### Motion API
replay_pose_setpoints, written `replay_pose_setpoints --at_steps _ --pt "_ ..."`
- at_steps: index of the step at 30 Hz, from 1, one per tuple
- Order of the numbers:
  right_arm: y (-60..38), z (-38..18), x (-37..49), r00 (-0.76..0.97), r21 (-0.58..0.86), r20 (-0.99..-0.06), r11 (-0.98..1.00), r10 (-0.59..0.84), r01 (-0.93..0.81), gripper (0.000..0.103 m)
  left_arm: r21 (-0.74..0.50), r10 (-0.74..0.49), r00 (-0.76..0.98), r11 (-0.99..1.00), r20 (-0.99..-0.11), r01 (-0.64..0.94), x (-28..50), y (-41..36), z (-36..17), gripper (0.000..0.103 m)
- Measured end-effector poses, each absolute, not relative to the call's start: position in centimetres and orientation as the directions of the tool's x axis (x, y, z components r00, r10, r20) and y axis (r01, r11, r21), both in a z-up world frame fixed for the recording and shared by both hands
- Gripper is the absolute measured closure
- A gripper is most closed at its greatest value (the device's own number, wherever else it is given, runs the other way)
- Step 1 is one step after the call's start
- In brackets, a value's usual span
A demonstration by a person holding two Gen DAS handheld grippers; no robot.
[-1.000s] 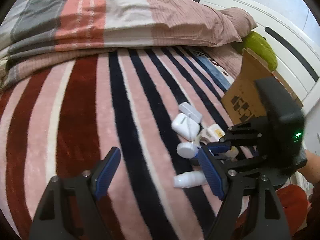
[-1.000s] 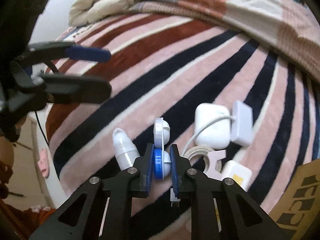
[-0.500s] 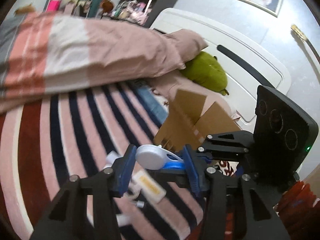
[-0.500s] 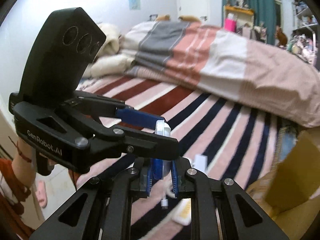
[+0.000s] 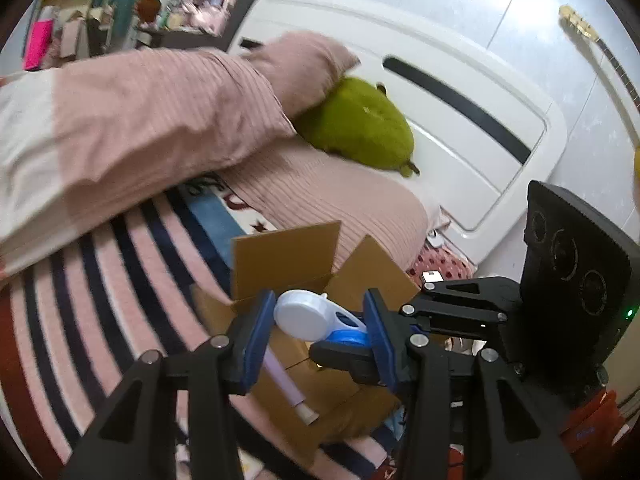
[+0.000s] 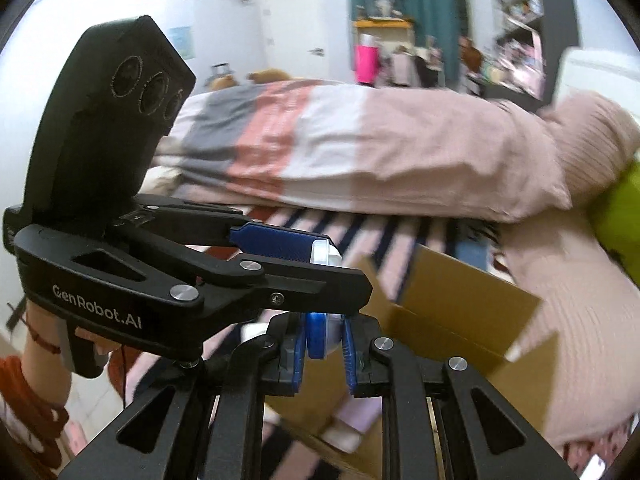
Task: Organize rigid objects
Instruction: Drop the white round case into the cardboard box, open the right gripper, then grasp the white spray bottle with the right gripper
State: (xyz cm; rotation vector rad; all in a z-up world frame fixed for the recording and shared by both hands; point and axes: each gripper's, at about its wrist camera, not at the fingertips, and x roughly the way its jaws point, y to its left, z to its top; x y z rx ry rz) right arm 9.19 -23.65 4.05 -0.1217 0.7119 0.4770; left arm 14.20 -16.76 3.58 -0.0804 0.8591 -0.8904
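A white and blue contact lens case (image 5: 316, 318) hangs in the air above an open cardboard box (image 5: 288, 254). My right gripper (image 6: 324, 340) is shut on its blue half (image 6: 314, 336). My left gripper (image 5: 316, 326) brackets the case from both sides; its left pad (image 5: 256, 336) meets the white half, and a small gap shows at the right pad. In the right wrist view the left gripper's blue pad (image 6: 276, 242) lies against the white half (image 6: 324, 252). A lilac pen-like item (image 5: 286, 386) lies inside the box.
The box stands on a striped blanket (image 5: 100, 304) on the bed. A folded duvet (image 5: 120, 128), a pink pillow and a green plush (image 5: 360, 128) lie behind it, before the white headboard (image 5: 460, 120). Small white items lie at the lower left (image 5: 182, 450).
Both grippers lifted from the pile of small items and swung right, carrying the lens case over the cardboard box. The left gripper has closed in around the case's white half.
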Motion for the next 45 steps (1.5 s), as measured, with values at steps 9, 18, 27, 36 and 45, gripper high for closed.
replay_pose_setpoints --at_steps 9,18,27,36,45 --pt "-29.4 1.0 11.5 0.559 0.137 -0.778 0.946 0.287 -0.294 0.084 -0.361 -0.611 0.262 0.703 -0.747 0.613 15.8 -21.2 0.4 0.034" --pt "-28.1 1.0 9.6 0.566 0.090 -0.771 0.931 0.291 -0.355 0.042 -0.314 -0.602 0.345 0.726 -0.720 0.612 13.8 -17.7 2.6 0.028" --pt "-19.8 3.4 5.9 0.622 0.009 -0.646 0.819 0.443 -0.573 0.008 -0.247 -0.520 0.514 0.826 -0.682 0.507 9.9 -7.5 3.9 0.026" --pt "-10.7 -1.4 4.6 0.409 0.045 -0.707 0.615 0.576 -0.787 0.008 -0.253 -0.392 0.599 0.918 -0.698 0.307 6.4 3.2 -2.8 0.025" --pt "-7.3 -13.2 6.3 0.255 0.081 -0.848 0.589 0.465 -0.804 0.040 -0.356 -0.402 0.521 0.915 -0.753 0.191 3.8 7.7 -11.2 0.025"
